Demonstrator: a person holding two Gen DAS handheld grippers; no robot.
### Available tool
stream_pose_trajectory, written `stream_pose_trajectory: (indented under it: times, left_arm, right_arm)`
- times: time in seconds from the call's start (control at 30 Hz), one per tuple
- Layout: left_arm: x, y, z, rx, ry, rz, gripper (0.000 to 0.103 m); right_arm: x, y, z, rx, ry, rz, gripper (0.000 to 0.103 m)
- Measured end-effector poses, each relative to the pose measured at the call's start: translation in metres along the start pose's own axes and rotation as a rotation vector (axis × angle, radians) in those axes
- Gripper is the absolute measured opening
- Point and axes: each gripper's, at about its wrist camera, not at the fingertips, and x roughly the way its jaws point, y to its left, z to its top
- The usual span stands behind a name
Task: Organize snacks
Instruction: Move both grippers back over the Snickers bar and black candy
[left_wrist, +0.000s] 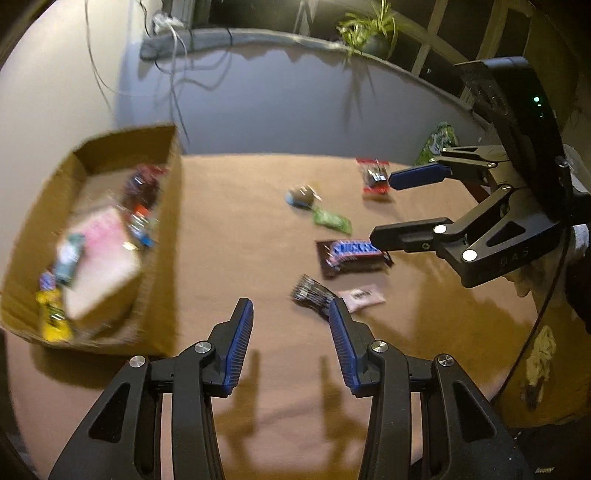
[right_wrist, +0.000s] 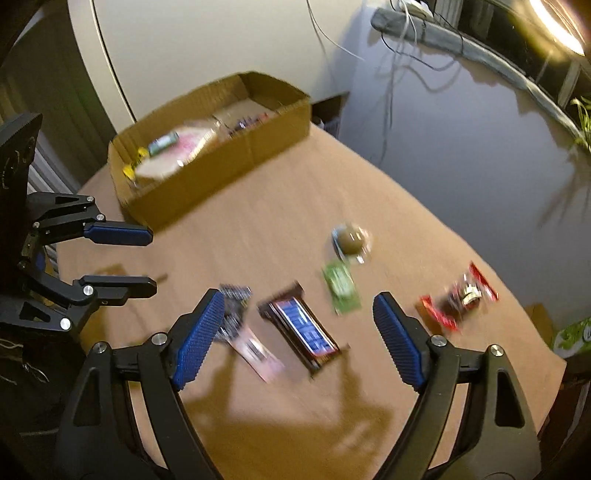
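A cardboard box (left_wrist: 168, 206) (right_wrist: 221, 173) with several snacks inside, among them a pink packet (left_wrist: 103, 258), stands at the table's left. Loose on the brown table lie a Snickers bar (left_wrist: 351, 256) (right_wrist: 301, 328), a green packet (left_wrist: 332, 220) (right_wrist: 341, 286), a red packet (left_wrist: 375, 176) (right_wrist: 460, 299), a round wrapped snack (left_wrist: 301, 195) (right_wrist: 351, 238), a dark striped wrapper (left_wrist: 312, 295) (right_wrist: 232, 310) and a small pink packet (left_wrist: 362, 297) (right_wrist: 256, 350). My left gripper (left_wrist: 291, 314) (right_wrist: 153, 260) is open and empty above the table beside the box. My right gripper (right_wrist: 299, 306) (left_wrist: 380, 208) is open and empty above the Snickers bar.
A green bag (left_wrist: 437, 142) (right_wrist: 574, 336) lies at the table's far right edge. A potted plant (left_wrist: 371, 31) sits on the window ledge, with cables (left_wrist: 173, 48) hanging along the wall behind the box.
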Motion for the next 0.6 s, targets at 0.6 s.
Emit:
stream_pose_trajectory:
  times: [0.6]
  left_arm:
    - [0.065, -0.02, 0.013, -0.06, 0.138, -0.019, 0.04]
  right_arm:
    - [0.054, -0.019, -0.013, -0.093, 0.105, 0.089, 0.076]
